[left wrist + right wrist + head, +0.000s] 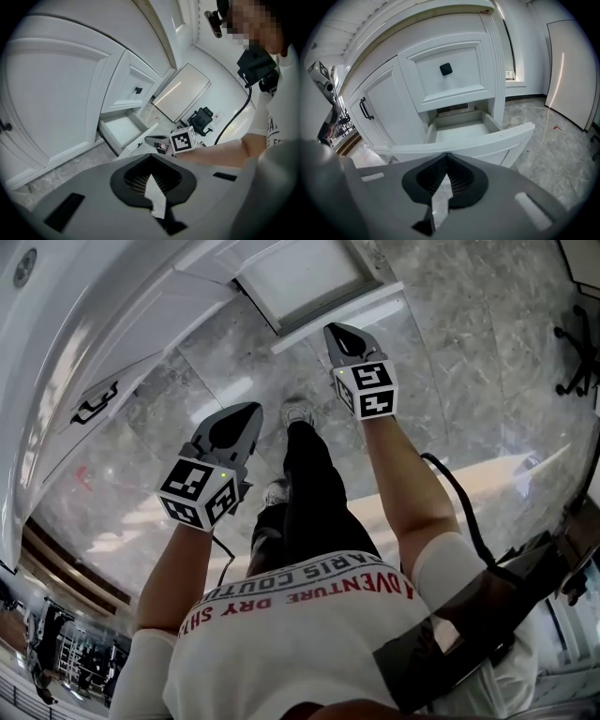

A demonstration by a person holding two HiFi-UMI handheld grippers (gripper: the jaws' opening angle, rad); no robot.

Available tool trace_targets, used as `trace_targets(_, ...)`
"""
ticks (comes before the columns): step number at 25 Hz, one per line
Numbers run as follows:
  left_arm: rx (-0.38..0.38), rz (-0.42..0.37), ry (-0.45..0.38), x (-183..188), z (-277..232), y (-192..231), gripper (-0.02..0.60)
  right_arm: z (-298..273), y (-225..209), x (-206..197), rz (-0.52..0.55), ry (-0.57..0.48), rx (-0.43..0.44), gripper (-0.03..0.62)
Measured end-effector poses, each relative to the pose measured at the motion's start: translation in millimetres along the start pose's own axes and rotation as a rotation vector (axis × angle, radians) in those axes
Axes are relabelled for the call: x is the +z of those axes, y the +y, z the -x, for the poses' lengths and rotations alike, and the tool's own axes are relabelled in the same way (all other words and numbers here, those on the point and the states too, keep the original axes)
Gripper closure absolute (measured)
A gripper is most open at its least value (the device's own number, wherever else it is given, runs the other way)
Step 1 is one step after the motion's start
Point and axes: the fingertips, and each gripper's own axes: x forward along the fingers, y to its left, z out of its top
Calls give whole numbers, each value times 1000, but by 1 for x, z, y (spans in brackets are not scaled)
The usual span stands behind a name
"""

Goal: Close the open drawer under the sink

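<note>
Right gripper view: drawer (pixel 478 143) just beyond fingers (pixel 427 180), apparently untouched.

White T-shirt (pixel 309 634) (red and grey lettering), black trousers (pixel 314 488), pale trainers (pixel 298 413), black cable (pixel 459 495)

Shirt (pixel 309 601): red print "ADVENTURE DRY SH…", grey print "…ARIS COUTU…", both upside down, partly cut off.

A grey-veined marble floor (pixel 469 381) is carrying a white vanity cabinet (pixel 393 108), which is standing directly on the polished tiles. A person's pale sneakers (pixel 298 413) are resting on the marble near the cabinet. Well away from the cabinet, a black office chair (pixel 201 119) is standing beside an upright white panel (pixel 180 93). A small red mark (pixel 555 126) is showing on the floor between cabinet and panel.
</note>
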Motion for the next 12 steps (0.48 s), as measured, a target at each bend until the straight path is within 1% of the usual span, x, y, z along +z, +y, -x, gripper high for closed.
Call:
trace_targets(8,19,24,-21,21,4,11,578,-34,3,36,25,8,32,592)
trace_targets(12,30,26,-41,34,3,19,580,-56,2,59,55,5,45,592)
